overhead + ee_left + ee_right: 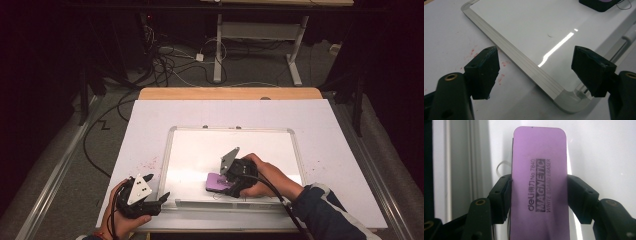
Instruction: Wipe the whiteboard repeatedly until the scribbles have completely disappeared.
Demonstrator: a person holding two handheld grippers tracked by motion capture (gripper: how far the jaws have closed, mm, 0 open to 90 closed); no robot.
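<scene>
Clamping the purple eraser [539, 182] by its long sides, the right gripper [539, 195] presses it flat on the whiteboard [200, 145] near the front edge. The left gripper [535, 72] hangs wide open, holding nothing, over the board's front left corner.

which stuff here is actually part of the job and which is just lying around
In the job:
- purple whiteboard eraser, clamped in the right tool
- whiteboard, on which the eraser rests
- left tool, open, at the whiteboard's near corner

Lying about:
- white table cover with red specks
- cables on the floor
- desk frame behind the table
</scene>
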